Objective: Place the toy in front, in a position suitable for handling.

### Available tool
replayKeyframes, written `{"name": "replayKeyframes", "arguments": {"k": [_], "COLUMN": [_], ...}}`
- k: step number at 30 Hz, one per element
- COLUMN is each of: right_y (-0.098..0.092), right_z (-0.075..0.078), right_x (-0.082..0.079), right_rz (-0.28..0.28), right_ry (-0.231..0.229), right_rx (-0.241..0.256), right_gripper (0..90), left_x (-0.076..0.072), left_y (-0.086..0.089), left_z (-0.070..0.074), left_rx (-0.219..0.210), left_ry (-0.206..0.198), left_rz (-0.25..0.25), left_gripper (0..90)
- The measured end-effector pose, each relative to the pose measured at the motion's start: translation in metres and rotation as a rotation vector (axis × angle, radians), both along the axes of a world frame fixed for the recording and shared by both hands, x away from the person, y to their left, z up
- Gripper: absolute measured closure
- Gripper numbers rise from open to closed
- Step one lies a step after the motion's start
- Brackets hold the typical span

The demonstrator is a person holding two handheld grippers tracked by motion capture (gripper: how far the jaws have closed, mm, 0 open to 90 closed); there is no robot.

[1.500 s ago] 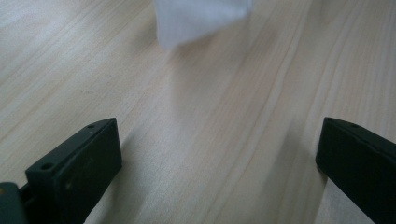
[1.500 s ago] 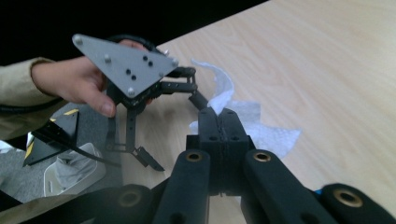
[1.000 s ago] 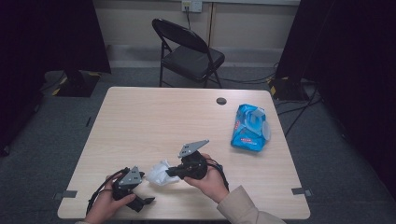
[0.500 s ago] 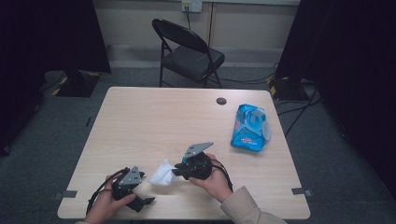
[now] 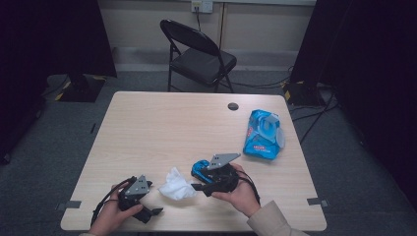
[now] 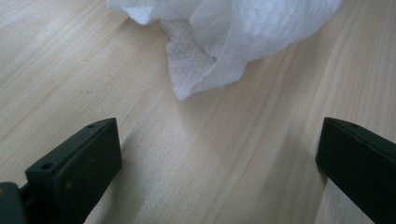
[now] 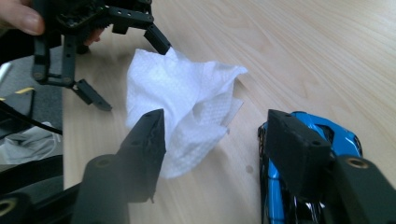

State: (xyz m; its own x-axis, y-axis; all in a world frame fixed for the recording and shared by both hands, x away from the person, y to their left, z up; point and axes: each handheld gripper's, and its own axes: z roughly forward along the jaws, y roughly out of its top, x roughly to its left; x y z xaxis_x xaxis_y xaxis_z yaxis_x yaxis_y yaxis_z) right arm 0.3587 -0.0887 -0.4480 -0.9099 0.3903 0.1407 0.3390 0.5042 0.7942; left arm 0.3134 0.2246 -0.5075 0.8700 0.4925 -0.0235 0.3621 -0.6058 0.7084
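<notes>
A crumpled white wipe [image 5: 177,186] lies on the wooden table [image 5: 162,128] near its front edge, between my two grippers. My left gripper [image 5: 152,200] sits just left of it, jaws wide open around bare table, with the wipe [image 6: 224,28] a little ahead of the left gripper [image 6: 217,135]. My right gripper [image 5: 195,179] points at the wipe from the right. In the right gripper view the right gripper [image 7: 217,135] is open, the wipe [image 7: 187,102] lies just beyond its left jaw, and a blue toy car [image 7: 343,135] rests beside its right jaw. The car [image 5: 200,168] touches the table.
A blue pack of wipes [image 5: 263,133] with its lid flipped open lies at the right side of the table. A small dark round disc [image 5: 233,106] sits near the far edge. A black folding chair [image 5: 201,54] stands behind the table.
My right gripper has slid slightly right and toward the near edge, and the blue car now shows beside it. The wipe lies a bit nearer the front. My left gripper has barely moved.
</notes>
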Motion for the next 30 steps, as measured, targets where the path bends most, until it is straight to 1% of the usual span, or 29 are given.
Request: {"name": "replayKeyframes", "arguments": {"k": [2, 4, 5, 6, 7, 9, 12, 13, 15, 16, 20, 22, 27, 28, 30], "right_y": [-0.006, -0.012, -0.015, -0.018, -0.021, -0.028, -0.038, -0.042, -0.051, -0.056, -0.074, -0.080, -0.085, -0.085, -0.084], "right_z": [0.002, 0.005, 0.006, 0.007, 0.007, 0.008, 0.007, 0.006, 0.002, 0.000, -0.009, -0.015, -0.030, -0.033, -0.038], "right_x": [-0.001, -0.002, -0.003, -0.004, -0.005, -0.006, -0.008, -0.009, -0.010, -0.011, -0.013, -0.014, -0.013, -0.012, -0.010], "right_rz": [-0.009, -0.022, -0.035, -0.036, -0.042, -0.060, -0.082, -0.081, -0.085, -0.094, -0.128, -0.145, -0.176, -0.171, -0.183], "right_ry": [0.012, -0.003, -0.016, -0.017, -0.021, -0.025, -0.030, -0.032, -0.021, -0.017, -0.016, -0.025, -0.026, -0.023, -0.022], "right_rx": [-0.005, -0.007, -0.010, -0.011, -0.009, 0.004, -0.002, -0.004, -0.006, -0.014, -0.020, -0.028, -0.068, -0.070, -0.076], "right_gripper": [35.1, 33.1, 31.9, 30.3, 29.0, 27.2, 23.4, 21.3, 20.6, 20.0, 18.4, 18.1, 17.4, 16.8, 16.1], "left_x": [0.000, 0.000, 0.000, 0.000, 0.000, 0.000, 0.000, 0.000, 0.000, 0.000, 0.000, 0.000, 0.000, 0.000, 0.000], "left_y": [0.000, 0.000, 0.000, 0.000, 0.000, 0.000, 0.000, 0.000, 0.000, 0.000, 0.000, 0.000, 0.000, 0.000, 0.000], "left_z": [0.000, 0.000, 0.000, 0.000, 0.000, 0.000, 0.000, 0.000, 0.000, 0.000, 0.000, 0.000, 0.000, 0.000, 0.000], "left_rx": [-0.005, 0.002, -0.005, 0.002, -0.005, -0.005, -0.005, -0.004, -0.004, -0.004, -0.004, -0.003, -0.003, -0.003, -0.002], "left_ry": [0.001, -0.001, 0.001, -0.001, 0.000, 0.000, 0.001, 0.000, 0.000, 0.000, 0.000, 0.002, 0.002, 0.002, 0.003], "left_rz": [0.004, -0.001, 0.003, -0.001, 0.004, 0.004, 0.004, 0.005, 0.005, 0.005, 0.006, 0.006, 0.006, 0.006, 0.005], "left_gripper": [0.0, 0.0, 0.0, 0.0, 0.0, 0.0, 0.0, 0.0, 0.0, 0.0, 0.0, 0.0, 0.0, 0.0, 0.0]}}
